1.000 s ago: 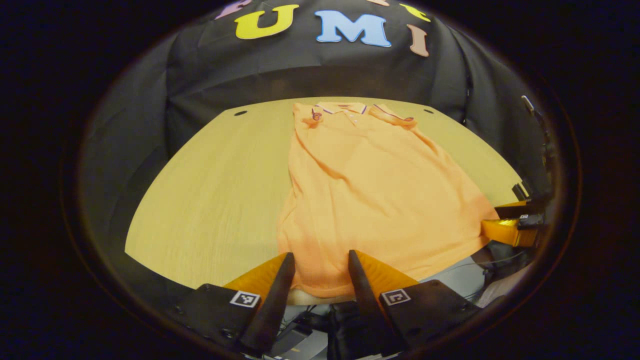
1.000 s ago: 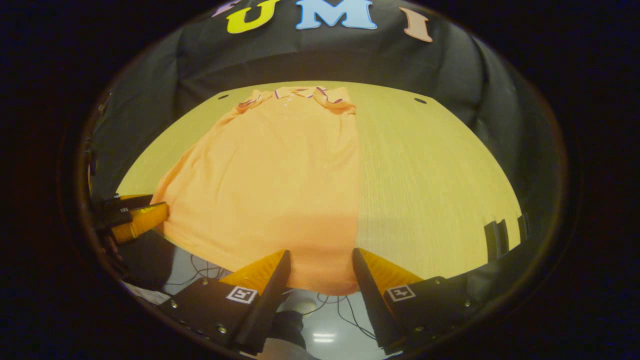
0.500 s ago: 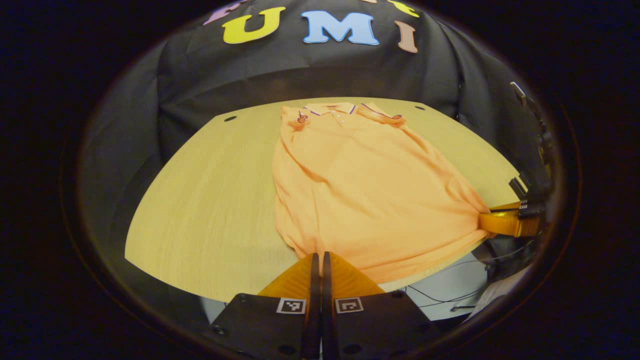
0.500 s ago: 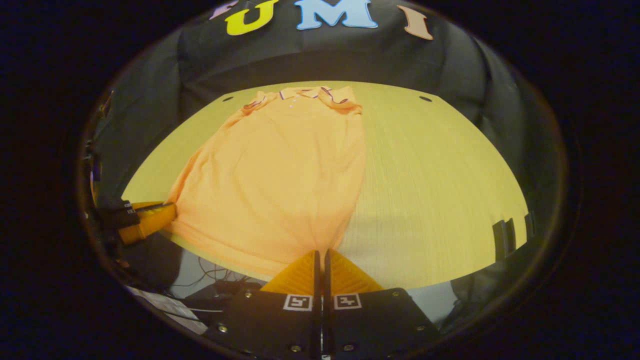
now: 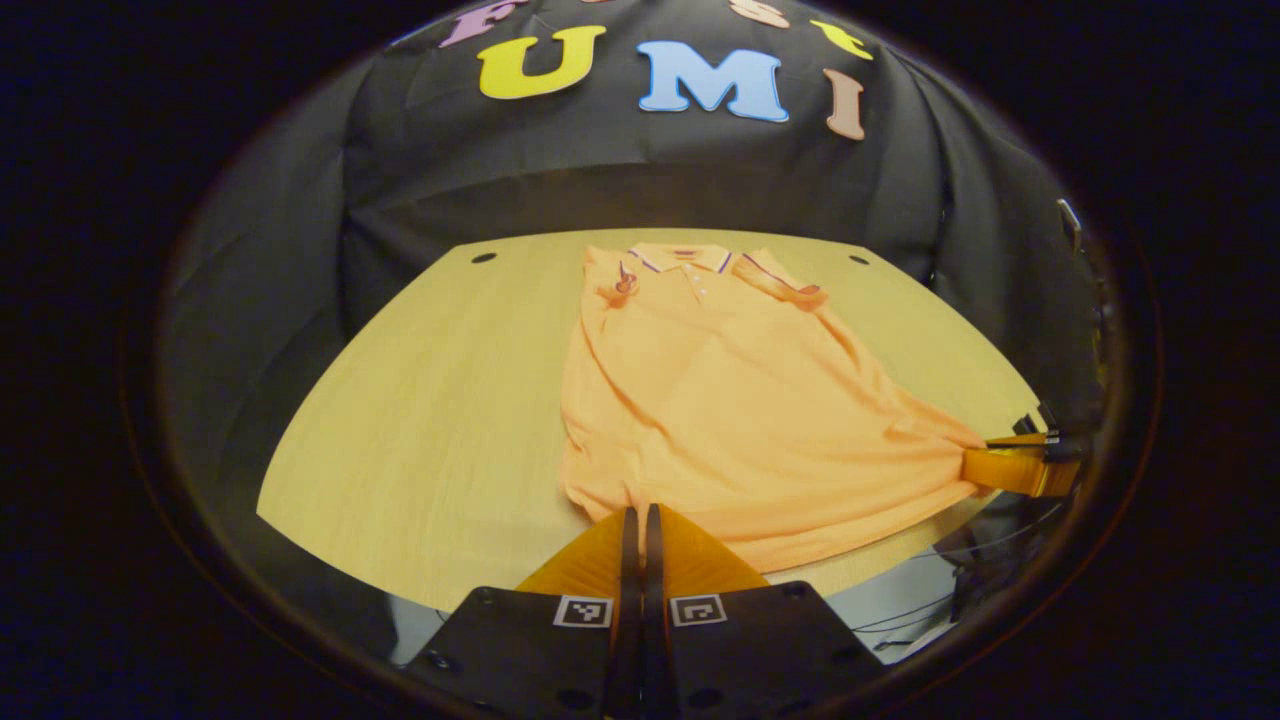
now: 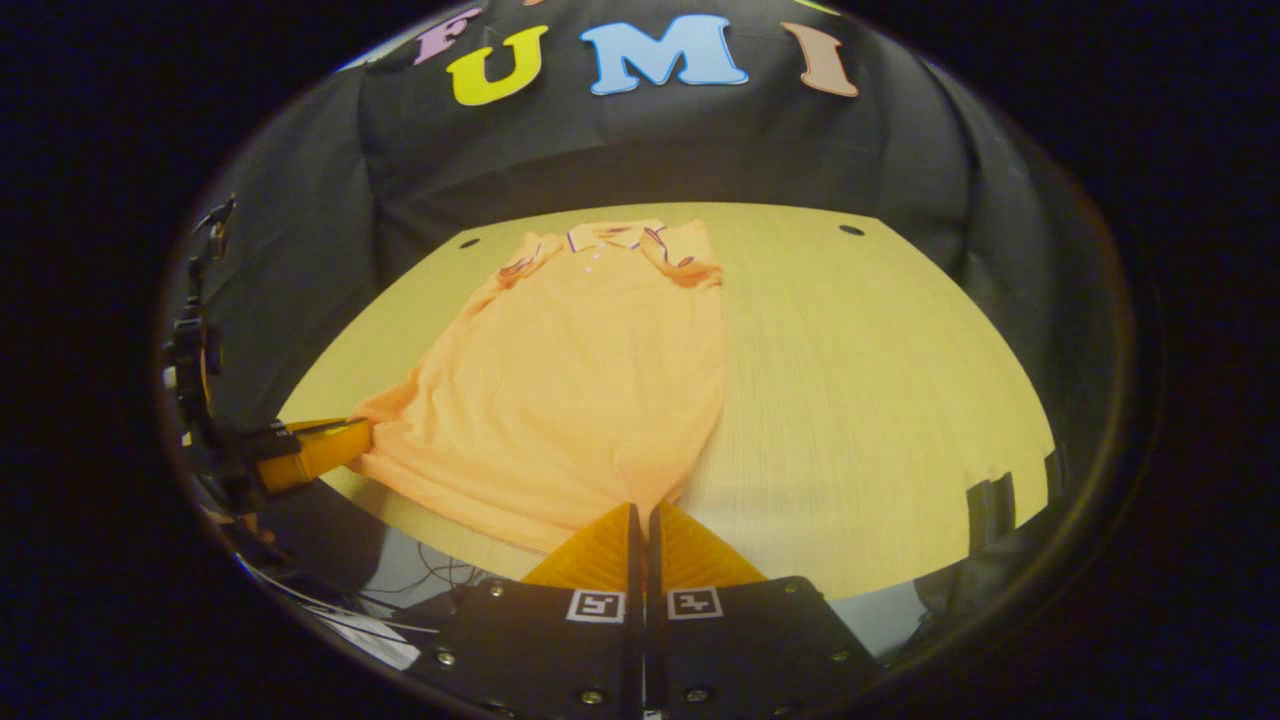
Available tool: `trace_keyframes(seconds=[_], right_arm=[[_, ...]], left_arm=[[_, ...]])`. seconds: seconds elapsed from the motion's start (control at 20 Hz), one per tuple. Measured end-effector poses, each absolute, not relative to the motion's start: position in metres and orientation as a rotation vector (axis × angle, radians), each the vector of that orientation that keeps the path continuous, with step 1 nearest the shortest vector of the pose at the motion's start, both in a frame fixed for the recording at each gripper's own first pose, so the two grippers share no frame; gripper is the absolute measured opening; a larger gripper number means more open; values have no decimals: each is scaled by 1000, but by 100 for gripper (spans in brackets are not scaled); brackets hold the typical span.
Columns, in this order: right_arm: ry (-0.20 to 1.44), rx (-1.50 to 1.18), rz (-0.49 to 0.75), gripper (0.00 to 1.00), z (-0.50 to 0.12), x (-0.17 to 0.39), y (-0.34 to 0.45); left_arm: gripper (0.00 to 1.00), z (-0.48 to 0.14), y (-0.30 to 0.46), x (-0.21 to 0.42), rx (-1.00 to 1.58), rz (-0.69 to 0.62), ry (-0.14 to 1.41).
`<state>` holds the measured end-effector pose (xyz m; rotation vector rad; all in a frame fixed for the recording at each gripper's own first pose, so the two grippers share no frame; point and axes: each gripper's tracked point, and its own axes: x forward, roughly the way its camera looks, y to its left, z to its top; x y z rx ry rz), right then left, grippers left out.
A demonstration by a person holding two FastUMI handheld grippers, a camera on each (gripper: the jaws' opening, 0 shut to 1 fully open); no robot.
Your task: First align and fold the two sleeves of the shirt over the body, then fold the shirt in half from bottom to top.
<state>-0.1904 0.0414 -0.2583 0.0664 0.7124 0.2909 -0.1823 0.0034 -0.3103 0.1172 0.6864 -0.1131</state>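
Claws grip the two near corners of the orange polo shirt (image 5: pixel 720 400). In the left gripper view the left claw (image 5: pixel 637 515) has its fingers pressed together on the hem at the shirt's near left corner, and the right claw (image 5: pixel 1005 468) shows far off to the right, pinching the other hem corner so that the cloth pulls out to a point there. The right gripper view gives the mirror of this: the right claw (image 6: pixel 640 510) is closed tight on the hem just ahead of it, and the left claw (image 6: pixel 330 447) appears well to the left, clamped on its corner.

Around the shirt lies the pale wooden desk (image 5: pixel 420 420), bare on the left claw's left side and, in the right gripper view, broad and bare on the right claw's right side. Two small dark holes sit near the desk's far corners. Black cloth hangs behind the desk as the booth wall (image 5: pixel 640 180). Below the desk's near edge, cables show on a light floor.

The shirt lies flat, stretching away from both claws, collar (image 5: pixel 685 258) at the far end with thin dark stripes and small buttons. Both short sleeves are folded in over the chest beside the collar. Soft wrinkles run from the shoulders toward the held corners, and the hem between the claws curves along the desk's near edge.
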Motion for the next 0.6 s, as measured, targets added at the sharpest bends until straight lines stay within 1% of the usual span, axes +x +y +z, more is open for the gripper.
trace_keyframes(seconds=[0.25, 0.3, 0.45, 0.6], right_arm=[[626, 74, 278, 1, -216, -149, 37], [614, 76, 275, 1, -209, -140, 37], [586, 47, 250, 1, -194, -116, 31], [565, 47, 237, 1, -181, -90, 32]], left_arm=[[7, -275, -5, -145, 113, -132, 623], [8, -269, -7, -136, 114, -137, 611], [7, -255, -13, -106, 110, -155, 586], [7, -246, -18, -73, 118, -176, 568]])
